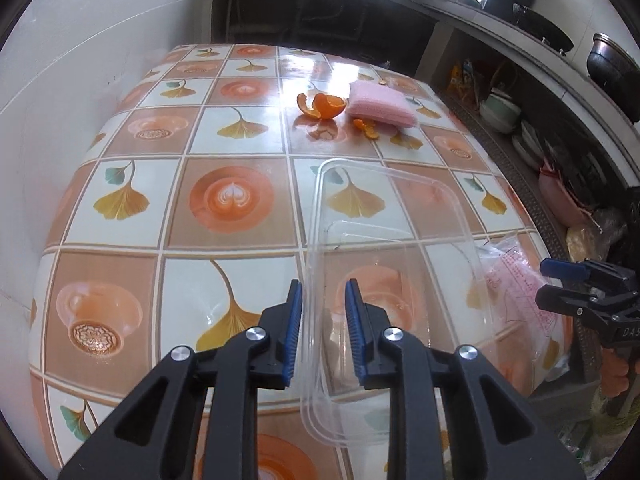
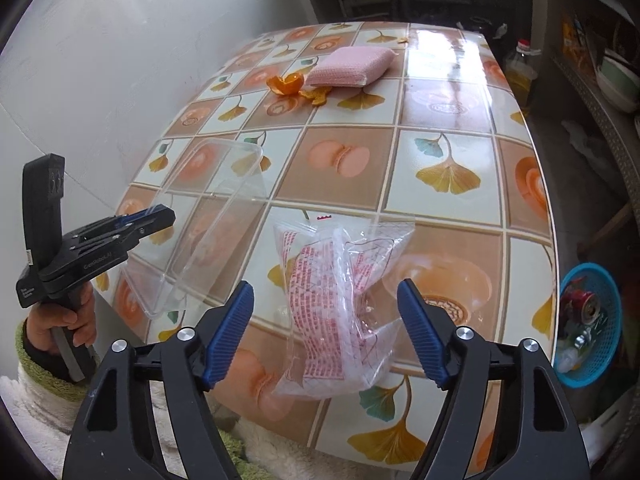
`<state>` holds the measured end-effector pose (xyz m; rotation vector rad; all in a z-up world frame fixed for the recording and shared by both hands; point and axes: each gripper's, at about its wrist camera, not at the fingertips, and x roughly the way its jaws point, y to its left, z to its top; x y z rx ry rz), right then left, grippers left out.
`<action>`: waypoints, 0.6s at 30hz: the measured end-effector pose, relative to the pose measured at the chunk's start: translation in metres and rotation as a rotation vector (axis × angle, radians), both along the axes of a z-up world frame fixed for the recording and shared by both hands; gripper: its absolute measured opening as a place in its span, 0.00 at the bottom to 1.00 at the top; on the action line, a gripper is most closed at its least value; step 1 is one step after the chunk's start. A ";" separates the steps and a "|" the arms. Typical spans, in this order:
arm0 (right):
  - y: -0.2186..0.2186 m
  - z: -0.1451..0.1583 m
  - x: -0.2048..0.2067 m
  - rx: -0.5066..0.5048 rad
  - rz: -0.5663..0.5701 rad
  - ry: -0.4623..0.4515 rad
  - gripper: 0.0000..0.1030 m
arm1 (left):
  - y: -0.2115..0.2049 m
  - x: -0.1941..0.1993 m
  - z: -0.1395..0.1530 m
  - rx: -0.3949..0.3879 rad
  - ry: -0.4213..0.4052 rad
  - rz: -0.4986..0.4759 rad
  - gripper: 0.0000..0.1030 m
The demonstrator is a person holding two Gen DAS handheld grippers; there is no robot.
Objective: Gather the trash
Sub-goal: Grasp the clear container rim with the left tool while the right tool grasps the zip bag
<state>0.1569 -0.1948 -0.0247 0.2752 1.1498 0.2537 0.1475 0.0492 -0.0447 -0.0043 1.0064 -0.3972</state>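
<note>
The left gripper (image 1: 323, 312) sits low over the near part of the table (image 1: 224, 128). Its jaws are a little apart, and the left rim of the clear box (image 1: 384, 216) runs right between them. The blue pads (image 1: 295, 312) are on each side of that thin wall, one outside the box and one inside. They are close to the wall, but I cannot tell if they touch it. The right gripper (image 2: 325, 332) has its jaws wide apart. The plastic bag (image 2: 340, 300) lies crumpled on the table, in the gap between those jaws and a bit past their tips. The bag has red print on it. Nothing is pinched by this gripper. The bag lies just to the right of the box. Far across the table are the orange peels (image 2: 286, 84) and a smaller peel bit (image 2: 316, 97), right beside a pink sponge (image 2: 352, 66). They are well apart from both grippers. A blue basket (image 2: 592, 324) with some trash in it sits down past the right edge of the table.
</note>
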 end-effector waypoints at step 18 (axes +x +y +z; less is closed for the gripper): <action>0.018 -0.022 0.009 -0.080 0.025 0.077 0.61 | -0.008 -0.005 0.004 0.042 -0.079 -0.002 0.05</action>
